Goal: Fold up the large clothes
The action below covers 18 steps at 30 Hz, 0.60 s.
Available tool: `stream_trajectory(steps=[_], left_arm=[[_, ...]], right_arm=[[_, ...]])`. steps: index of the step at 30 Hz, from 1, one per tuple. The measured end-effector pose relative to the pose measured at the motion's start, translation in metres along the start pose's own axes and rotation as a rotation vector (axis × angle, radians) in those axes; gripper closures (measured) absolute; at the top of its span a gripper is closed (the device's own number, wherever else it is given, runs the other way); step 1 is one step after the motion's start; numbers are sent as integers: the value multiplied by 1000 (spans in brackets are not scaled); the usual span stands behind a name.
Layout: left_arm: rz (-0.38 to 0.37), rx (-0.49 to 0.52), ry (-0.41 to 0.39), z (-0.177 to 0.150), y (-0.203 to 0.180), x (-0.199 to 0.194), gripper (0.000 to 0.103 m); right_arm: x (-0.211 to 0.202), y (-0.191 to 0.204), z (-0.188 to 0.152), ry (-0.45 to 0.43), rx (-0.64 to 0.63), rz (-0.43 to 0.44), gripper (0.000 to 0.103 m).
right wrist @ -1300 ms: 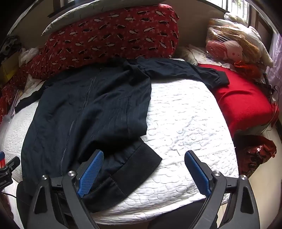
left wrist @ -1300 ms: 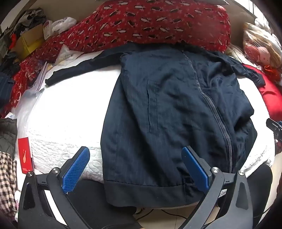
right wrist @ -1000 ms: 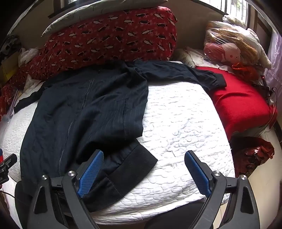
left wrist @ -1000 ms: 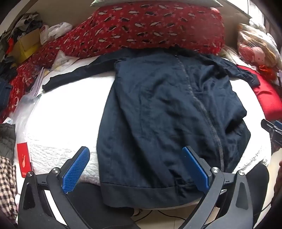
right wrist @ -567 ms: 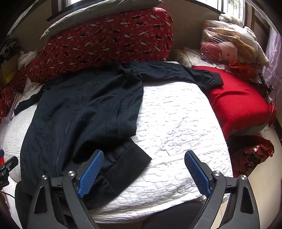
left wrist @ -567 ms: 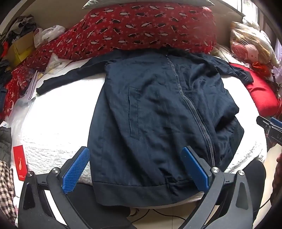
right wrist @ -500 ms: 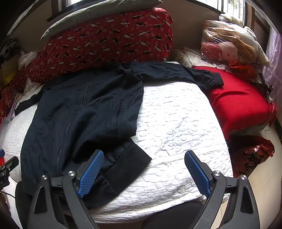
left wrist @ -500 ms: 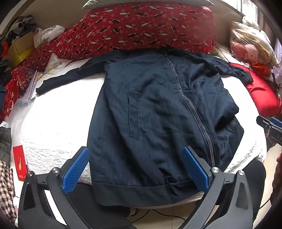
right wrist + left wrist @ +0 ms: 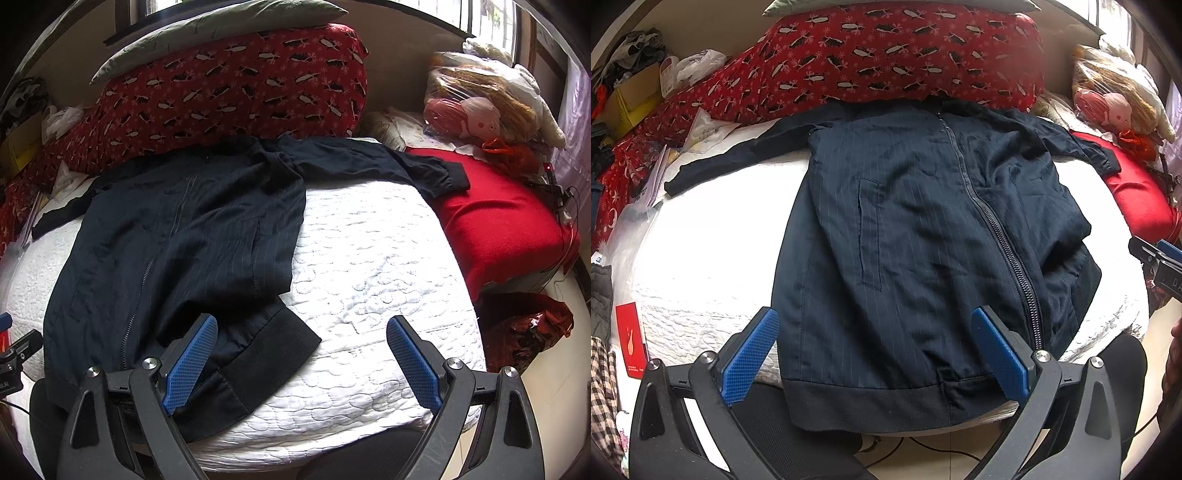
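jacket (image 9: 905,240): zipped, flat on white quilt (image 9: 701,266) | left gripper (image 9: 875,354): spread wide above jacket hem | patterned red pillow (image 9: 886,62): beyond jacket collar

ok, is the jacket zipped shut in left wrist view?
Yes, the zipper runs closed down the front of the jacket.

A white quilted bed (image 9: 373,258) carries a dark zip-up jacket (image 9: 923,240), a patterned red bolster (image 9: 236,81) and a red cushion (image 9: 506,225).

Both wrist views overlook the jacket (image 9: 923,240) from the bed's foot
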<state>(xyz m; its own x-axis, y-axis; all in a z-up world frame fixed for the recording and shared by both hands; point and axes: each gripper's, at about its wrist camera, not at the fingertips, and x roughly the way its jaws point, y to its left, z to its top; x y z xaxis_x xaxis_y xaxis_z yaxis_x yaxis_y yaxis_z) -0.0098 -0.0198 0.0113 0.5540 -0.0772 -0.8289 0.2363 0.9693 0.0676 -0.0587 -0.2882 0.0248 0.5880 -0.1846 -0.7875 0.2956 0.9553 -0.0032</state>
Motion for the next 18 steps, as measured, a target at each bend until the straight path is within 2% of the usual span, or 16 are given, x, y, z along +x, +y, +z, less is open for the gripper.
stream_trajectory(steps=[18], left_arm=[[-7,-8,20,1,2,7,0]], right_arm=[[7,4,2,10,-21,6,9]])
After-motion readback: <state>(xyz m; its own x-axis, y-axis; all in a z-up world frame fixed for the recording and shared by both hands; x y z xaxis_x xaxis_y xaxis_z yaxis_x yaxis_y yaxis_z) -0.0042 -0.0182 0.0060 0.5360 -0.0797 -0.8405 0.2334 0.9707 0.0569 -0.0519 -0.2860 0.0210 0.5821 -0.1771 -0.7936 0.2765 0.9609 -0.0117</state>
